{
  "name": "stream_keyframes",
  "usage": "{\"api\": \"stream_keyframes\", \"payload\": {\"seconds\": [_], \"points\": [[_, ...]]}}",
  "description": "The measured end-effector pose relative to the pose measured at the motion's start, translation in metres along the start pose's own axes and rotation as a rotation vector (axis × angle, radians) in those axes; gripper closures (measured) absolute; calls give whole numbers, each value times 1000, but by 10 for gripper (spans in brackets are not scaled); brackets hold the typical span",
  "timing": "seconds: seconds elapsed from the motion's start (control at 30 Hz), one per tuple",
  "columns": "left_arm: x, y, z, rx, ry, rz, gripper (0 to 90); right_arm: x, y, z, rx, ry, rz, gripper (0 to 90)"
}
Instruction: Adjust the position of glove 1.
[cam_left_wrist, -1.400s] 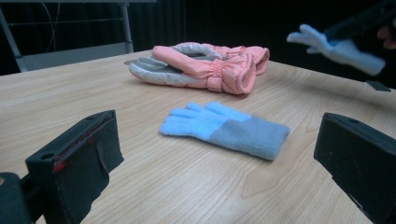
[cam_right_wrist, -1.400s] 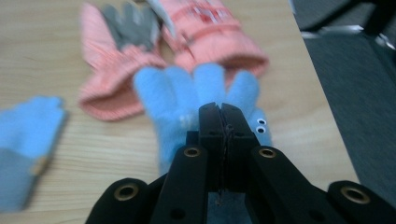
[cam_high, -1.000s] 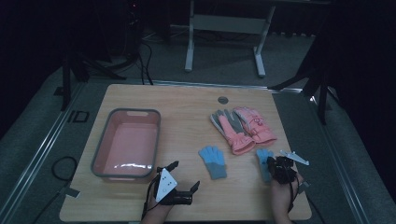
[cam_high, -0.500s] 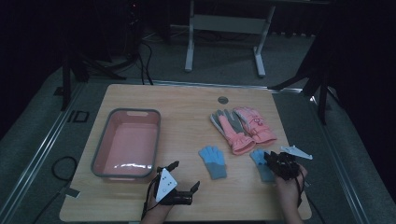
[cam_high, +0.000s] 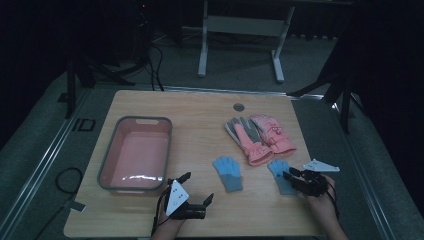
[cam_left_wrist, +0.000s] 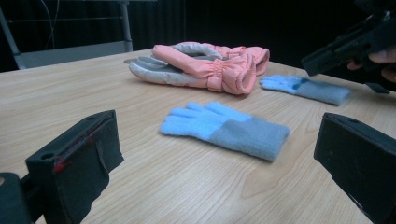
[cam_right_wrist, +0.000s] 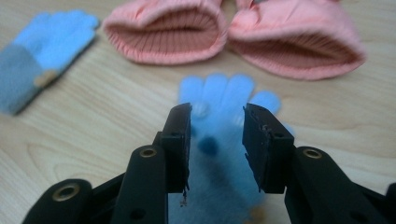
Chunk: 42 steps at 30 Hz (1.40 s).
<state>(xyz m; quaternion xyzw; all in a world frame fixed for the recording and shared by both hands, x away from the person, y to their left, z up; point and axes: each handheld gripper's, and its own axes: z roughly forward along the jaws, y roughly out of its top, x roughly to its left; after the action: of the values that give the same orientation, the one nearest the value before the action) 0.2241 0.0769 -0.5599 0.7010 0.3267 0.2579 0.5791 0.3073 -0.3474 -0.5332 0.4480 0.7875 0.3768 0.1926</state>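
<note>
Under the right tool (cam_right_wrist: 215, 140), a fuzzy blue glove (cam_right_wrist: 224, 98), fingers spread flat.

A pink basin (cam_high: 135, 154) is sitting at the left of the bench (cam_high: 200, 115). Two pink winter gloves (cam_high: 260, 135) are lying side by side right of centre. A metal stand (cam_high: 240, 30) is standing behind.

Room: lying dim, black at the upper corners.
Floor (cam_high: 45, 150): grey carpet showing around the wooden table (cam_high: 200, 110).
Furniture: a white desk frame (cam_high: 240, 30) standing at upper centre.
Cable (cam_high: 62, 180): looping at lower left.
</note>
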Motion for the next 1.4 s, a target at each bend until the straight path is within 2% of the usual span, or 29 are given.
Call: {"api": "stream_keyframes", "payload": {"seconds": [0.1,0.27,0.33,0.4,0.47,0.57,0.67,0.7,0.73,0.87,1.0,1.07,1.17,1.27,1.3,1.33,1.4], "points": [[0,0,0,-2,4,-2,7,2,-6,4,6,-2,10,608],[0,0,0,-3,5,1,7,2,-15,12,35,-33,19,609],[0,0,0,-2,4,1,7,3,-16,12,26,-41,19,618],[0,0,0,-1,3,2,7,5,-17,14,15,-57,-5,668],[0,0,0,-1,4,2,7,6,-18,15,8,-60,7,745],[-1,0,0,0,4,3,7,9,-17,16,9,-85,24,832],[0,0,0,0,5,1,7,13,-15,13,6,-117,64,854],[0,0,0,0,5,1,7,13,-15,13,6,-117,64,854],[0,0,0,0,5,2,7,18,-10,8,-2,-140,69,859],[-1,0,0,1,5,7,7,28,5,-7,-47,-151,75,862],[-1,0,0,2,4,4,7,42,28,-21,-93,-143,63,862],[0,0,0,2,3,4,7,49,40,-27,-115,-121,56,862],[-1,0,0,1,2,6,7,62,58,-32,-148,-88,15,862],[-1,0,0,-1,2,7,7,75,72,-32,-169,-42,-23,862],[-1,0,0,-1,2,7,7,75,72,-32,-169,-42,-23,862],[-1,0,0,1,2,8,7,86,81,-28,-174,0,-42,863],[-1,0,0,-3,2,8,7,96,87,-23,-178,30,-59,863]]}}
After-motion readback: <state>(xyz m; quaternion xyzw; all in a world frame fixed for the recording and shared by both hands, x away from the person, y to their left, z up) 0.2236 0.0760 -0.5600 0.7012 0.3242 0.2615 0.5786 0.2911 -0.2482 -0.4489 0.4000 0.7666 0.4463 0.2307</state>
